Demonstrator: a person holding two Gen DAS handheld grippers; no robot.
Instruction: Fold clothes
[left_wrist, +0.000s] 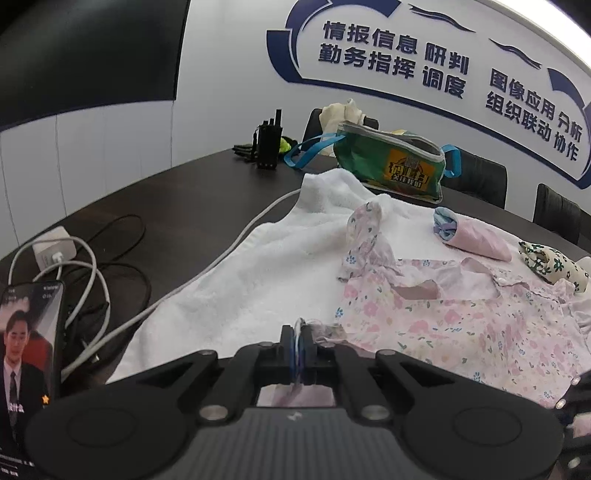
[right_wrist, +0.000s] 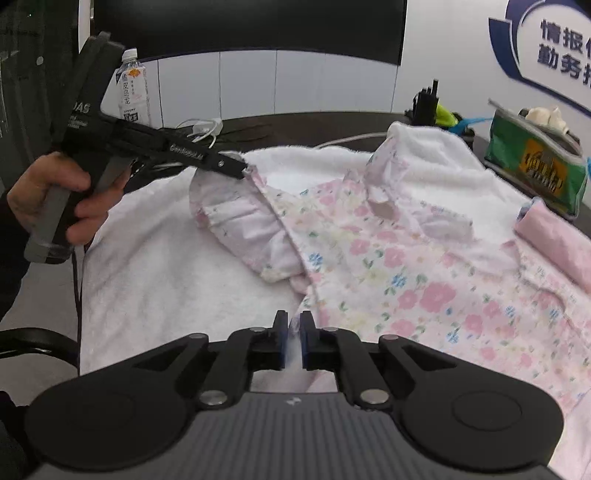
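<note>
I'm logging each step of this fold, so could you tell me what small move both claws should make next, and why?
Probably lift and carry the pinched edge across the floral shirt toward its far side. Both the left claw and right claw are shut on the shirt's near edge, the ruffled sleeve already lies bunched there, and the shirt rests on the white towel.

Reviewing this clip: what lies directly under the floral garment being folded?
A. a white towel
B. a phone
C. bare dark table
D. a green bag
A: the floral garment rests on a white towel, which is spread over the dark table; both grippers pinch its fabric.
</note>
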